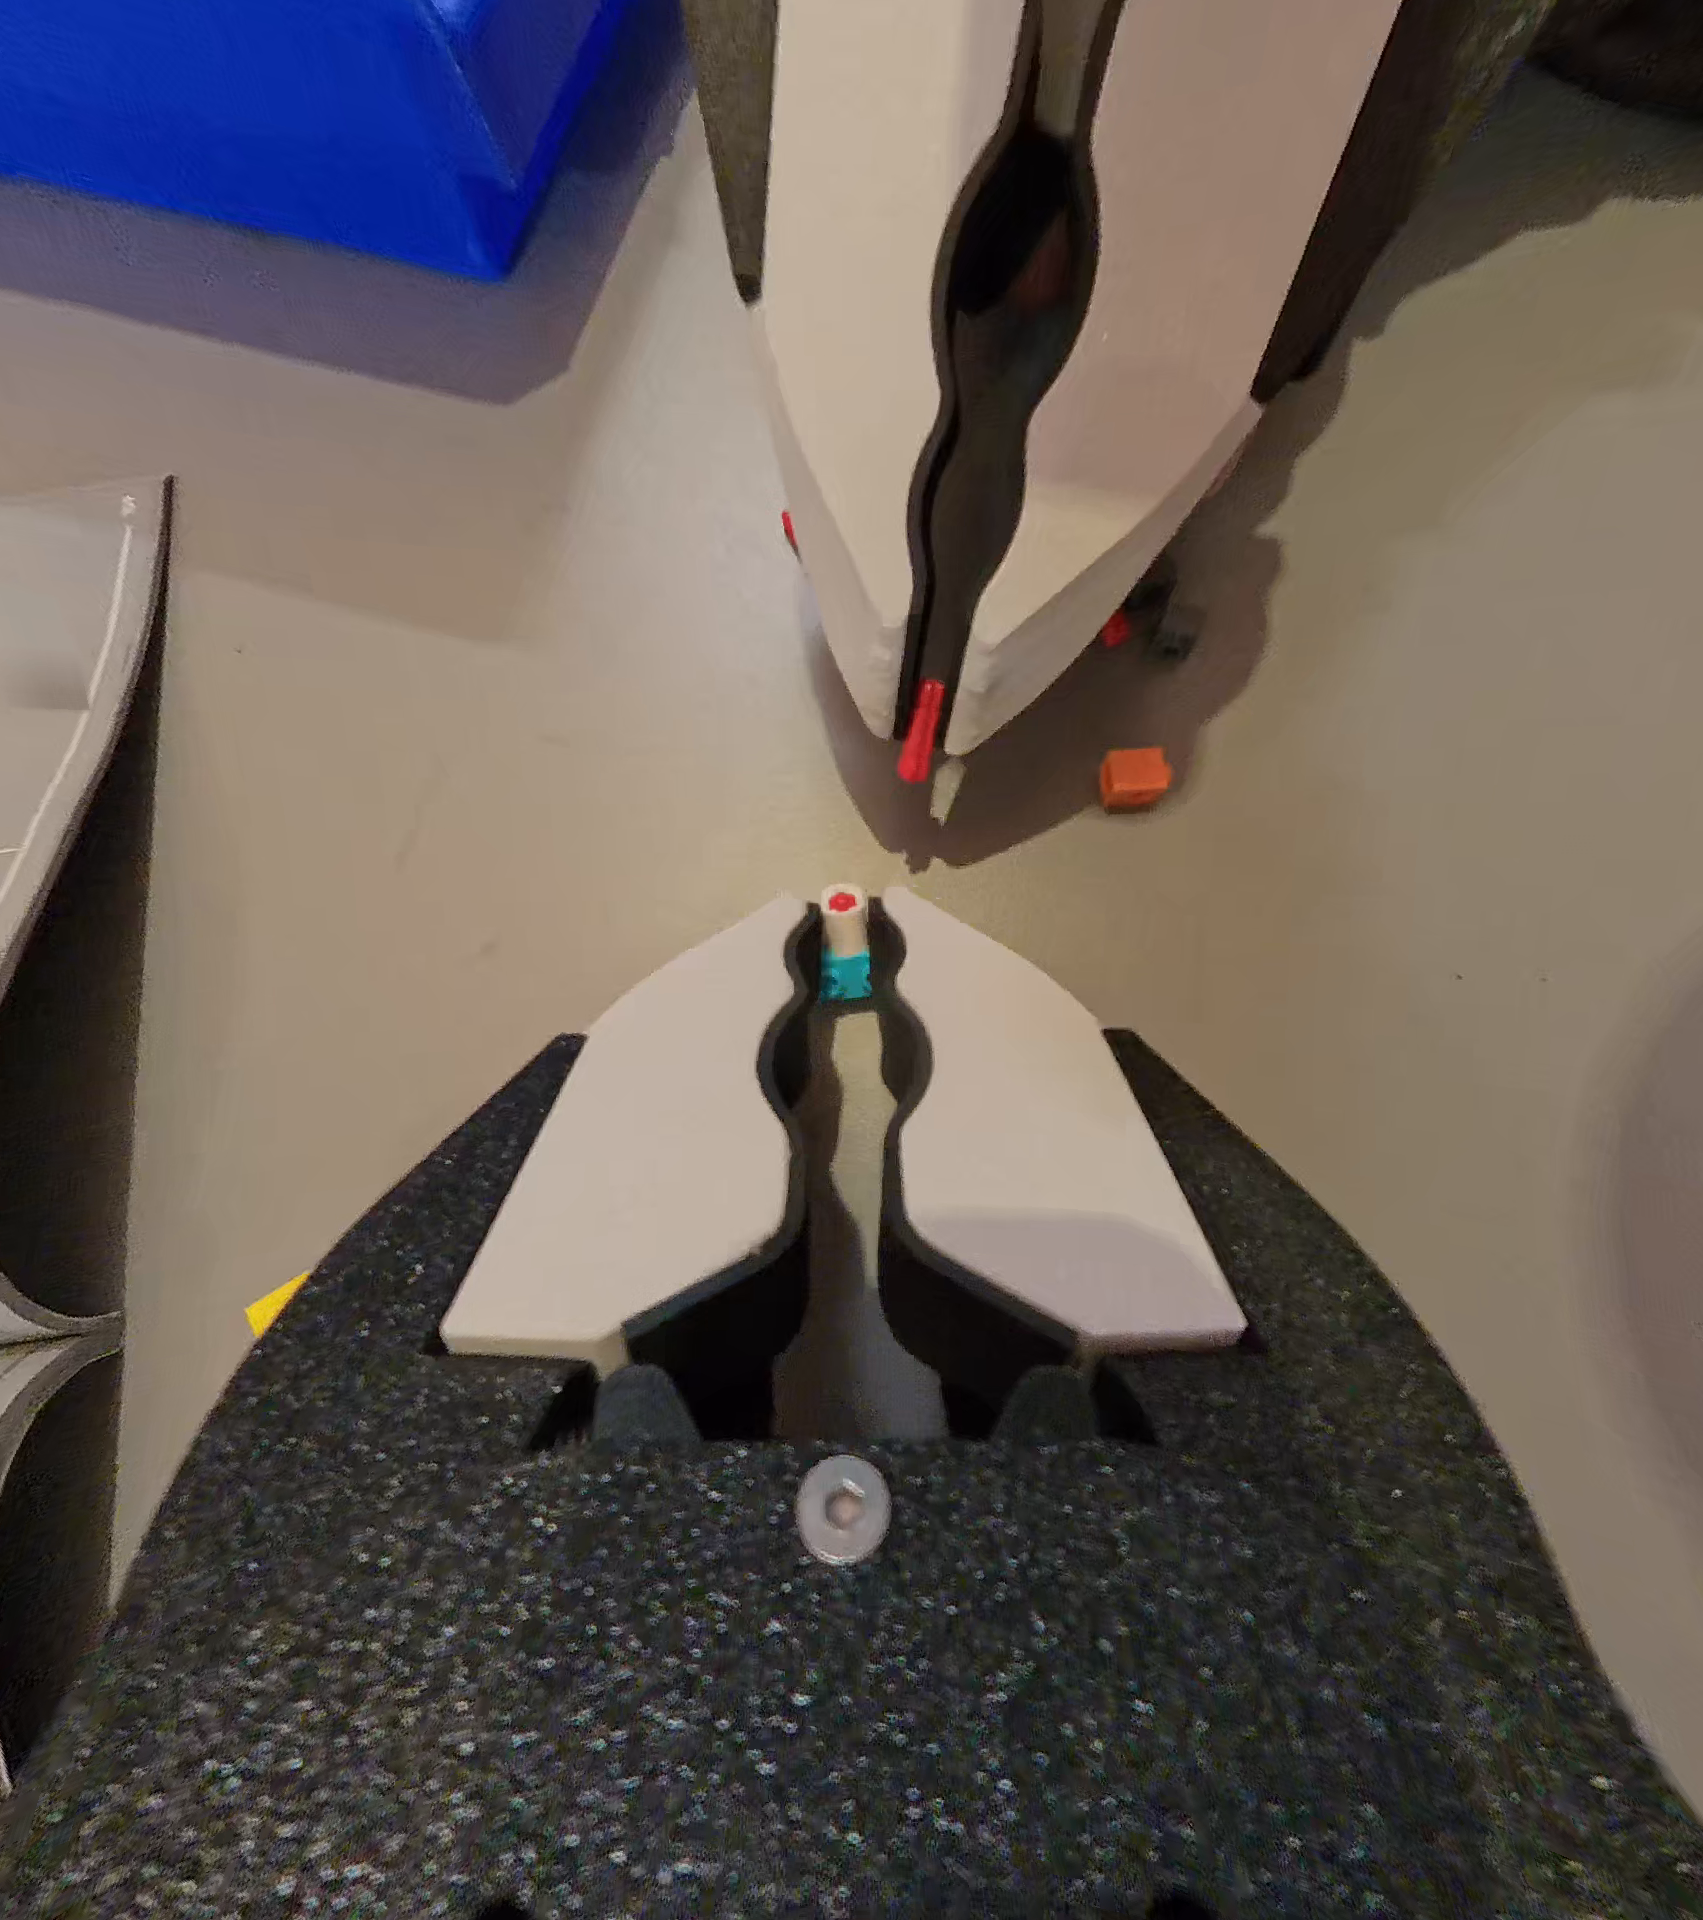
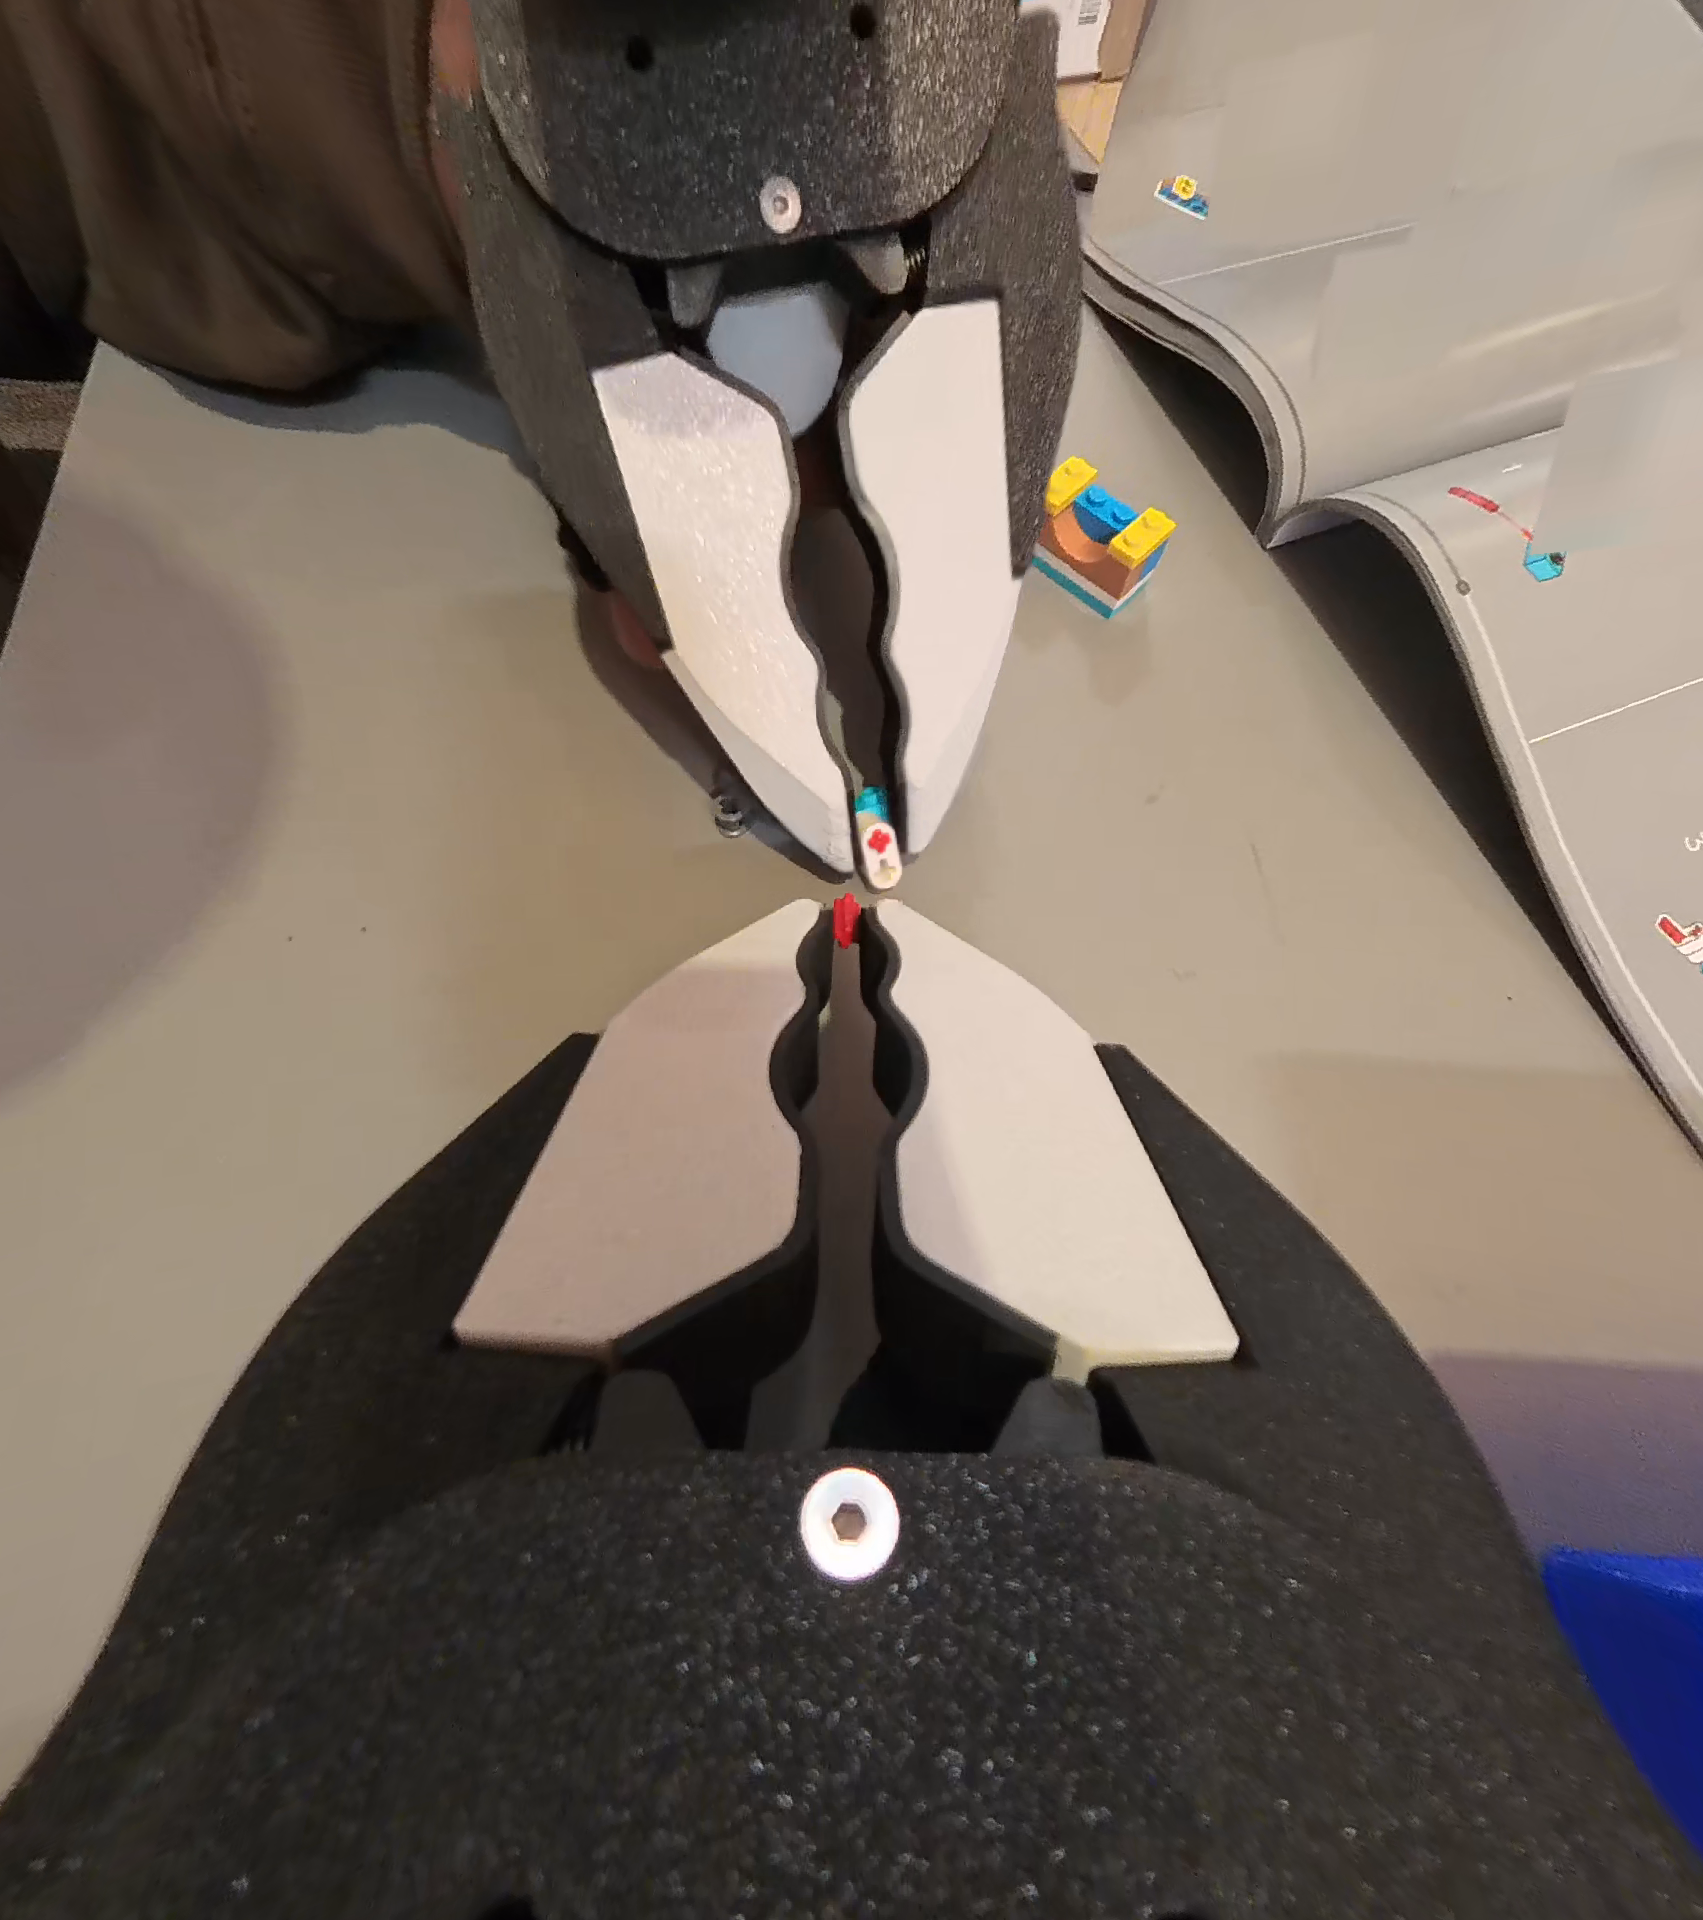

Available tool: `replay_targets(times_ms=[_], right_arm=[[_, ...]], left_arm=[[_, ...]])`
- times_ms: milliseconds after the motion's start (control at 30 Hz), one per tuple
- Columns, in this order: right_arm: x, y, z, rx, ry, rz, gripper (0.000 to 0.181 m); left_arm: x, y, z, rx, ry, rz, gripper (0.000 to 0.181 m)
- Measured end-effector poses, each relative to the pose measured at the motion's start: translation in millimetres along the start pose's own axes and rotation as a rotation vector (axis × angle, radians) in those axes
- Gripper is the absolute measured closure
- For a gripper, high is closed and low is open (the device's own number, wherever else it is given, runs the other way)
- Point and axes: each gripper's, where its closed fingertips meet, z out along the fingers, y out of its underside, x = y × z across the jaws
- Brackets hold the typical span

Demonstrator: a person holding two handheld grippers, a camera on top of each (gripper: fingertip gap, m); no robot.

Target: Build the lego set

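Observation:
My left gripper (image 1: pixel 845 902) is shut on a small white and teal piece (image 1: pixel 844 940) with a red cross-shaped spot on its end. It also shows in the right wrist view (image 2: pixel 876 836), held by the left gripper (image 2: pixel 873 873) facing me. My right gripper (image 2: pixel 847 906) is shut on a thin red pin (image 2: pixel 845 923). In the left wrist view the right gripper (image 1: pixel 923 743) comes down from above with the red pin (image 1: pixel 922 727) sticking out. The two held pieces are tip to tip, a small gap apart, above the grey table (image 2: pixel 307 831).
A small build of yellow, blue, brown and white bricks (image 2: pixel 1105 535) stands on the table. An open instruction booklet (image 2: pixel 1605 623) lies at the right. An orange brick (image 1: pixel 1135 777) and small dark and red pieces (image 1: pixel 1153 618) lie loose. A blue bin (image 1: pixel 286 104) stands at the far left. My two grippers' fingertips are within a few centimetres of each other. Both grippers' tips are roughly 5 cm from the orange brick (image 1: pixel 1135 777).

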Motion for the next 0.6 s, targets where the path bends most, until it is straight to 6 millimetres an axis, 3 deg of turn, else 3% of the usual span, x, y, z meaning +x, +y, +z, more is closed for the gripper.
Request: replay_targets(times_ms=[200, 400, 600], right_arm=[[2.0, -1.8, -0.9, 0.014, 0.01, 0.002, 0.177], [2.2, -13.0, -9.4, 0.08, 0.013, -0.017, 0.177], [-0.9, -16.5, -10.1, 0.098, 0.004, -0.036, 0.177]], left_arm=[[2.9, 0.3, 0.5, 0.02, 0.016, 0.037, 0.174], [3.1, -24.7, -13.0, 0.168, -0.013, 0.116, 0.174], [7.4, -29.2, -12.8, 0.174, -0.035, 0.186, 0.174]])
